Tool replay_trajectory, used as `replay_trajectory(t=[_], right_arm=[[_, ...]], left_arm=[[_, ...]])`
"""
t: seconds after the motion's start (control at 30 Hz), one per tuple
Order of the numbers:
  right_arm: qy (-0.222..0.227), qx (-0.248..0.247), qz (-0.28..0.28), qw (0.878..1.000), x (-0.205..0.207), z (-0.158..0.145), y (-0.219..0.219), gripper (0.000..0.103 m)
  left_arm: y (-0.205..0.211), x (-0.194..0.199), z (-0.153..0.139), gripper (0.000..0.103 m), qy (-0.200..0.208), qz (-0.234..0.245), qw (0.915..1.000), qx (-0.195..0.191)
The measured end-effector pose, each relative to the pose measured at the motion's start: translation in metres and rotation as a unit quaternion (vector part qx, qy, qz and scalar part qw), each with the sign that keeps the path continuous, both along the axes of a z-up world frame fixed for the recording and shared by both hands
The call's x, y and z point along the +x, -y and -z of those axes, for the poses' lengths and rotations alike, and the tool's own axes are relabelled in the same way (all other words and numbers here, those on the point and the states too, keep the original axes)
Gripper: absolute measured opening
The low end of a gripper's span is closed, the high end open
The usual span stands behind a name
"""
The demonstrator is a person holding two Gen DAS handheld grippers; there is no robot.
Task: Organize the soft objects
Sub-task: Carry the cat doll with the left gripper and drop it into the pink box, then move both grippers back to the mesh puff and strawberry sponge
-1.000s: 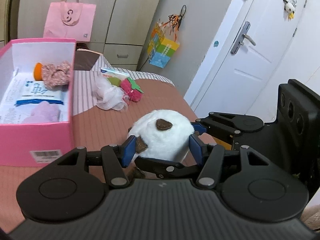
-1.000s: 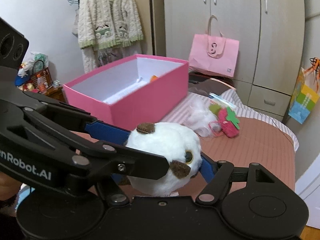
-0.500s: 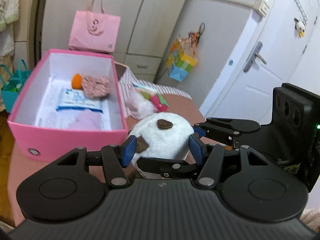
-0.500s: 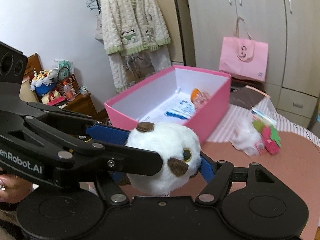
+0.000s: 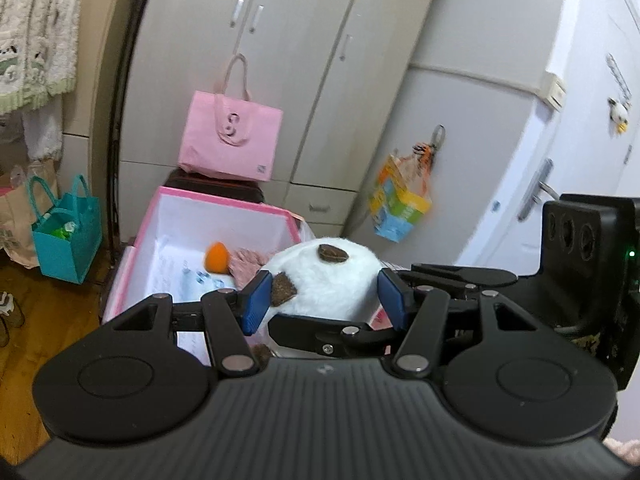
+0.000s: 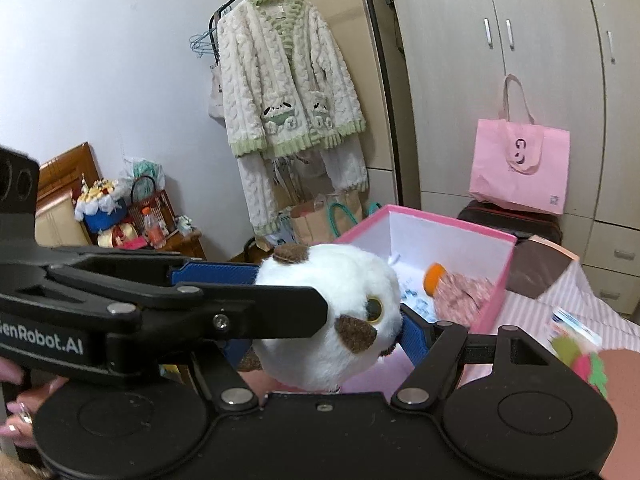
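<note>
A round white plush toy [image 5: 324, 276] with brown patches hangs in the air, gripped from two sides. My left gripper [image 5: 325, 300] is shut on it, its blue pads pressed into the flanks. My right gripper [image 6: 324, 344] is shut on the same plush toy [image 6: 332, 300], crossing the left one. Just beyond the toy lies the open pink box [image 5: 216, 204]. It holds an orange ball [image 5: 217, 257], a pink patterned fabric piece [image 5: 248, 264] and a blue-and-white packet. A red and green plush [image 6: 584, 360] lies blurred on the bed at the right.
A pink tote bag [image 5: 230, 144] stands behind the box against the wardrobe. On the floor at the left is a teal bag [image 5: 66, 236]. A fluffy cardigan [image 6: 288, 92] hangs on a rack. A white door [image 5: 560, 160] is at the right. A person's hand [image 6: 16, 412] grips the left gripper's handle.
Both grippers rose and carried the plush toy from over the bed toward the pink box, which now sits right behind the toy. Both grips look unchanged.
</note>
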State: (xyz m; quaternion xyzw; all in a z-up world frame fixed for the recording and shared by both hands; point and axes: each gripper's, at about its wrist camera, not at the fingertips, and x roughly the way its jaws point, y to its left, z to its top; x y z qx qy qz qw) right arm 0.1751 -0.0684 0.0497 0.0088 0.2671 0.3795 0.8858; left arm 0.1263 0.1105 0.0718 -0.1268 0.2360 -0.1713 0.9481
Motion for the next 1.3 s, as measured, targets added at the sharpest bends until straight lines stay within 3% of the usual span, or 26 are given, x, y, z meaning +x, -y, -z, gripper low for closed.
replay_trajectory(t=[0.33,0.6,0.8,0.87,1.17,1.3], right_arm=[[-0.058,-0.013,-0.001,0.998,0.065,0.038,-0.035,0.077],[-0.086,-0.048,-0.009,0.995,0.090,0.058,-0.053,0.078],[-0.065,-0.086,0.001,0.994,0.091,0.063,-0.060,0.080],[-0.074,-0.078,0.001,0.994,0.091,0.062,-0.055,0.080],[-0.050,-0.093,0.016,0.994,0.064,0.054,-0.032,0.081],[-0.031,-0.093,0.025,0.995,0.047,0.045,-0.016,0.081]], left_arm=[[-0.032,0.070,0.040,0.056,-0.055,-0.022,0.9981,-0.018],[-0.048,0.096,0.065,0.057,-0.088,-0.027,0.9954,-0.029],[-0.037,0.080,0.057,0.058,-0.038,-0.070,0.9952,0.058],[-0.034,0.074,0.053,0.059,-0.029,-0.069,0.9949,0.067],[-0.026,0.047,0.040,0.063,-0.018,-0.058,0.9945,0.086],[-0.020,0.022,0.029,0.063,0.005,-0.051,0.9951,0.084]])
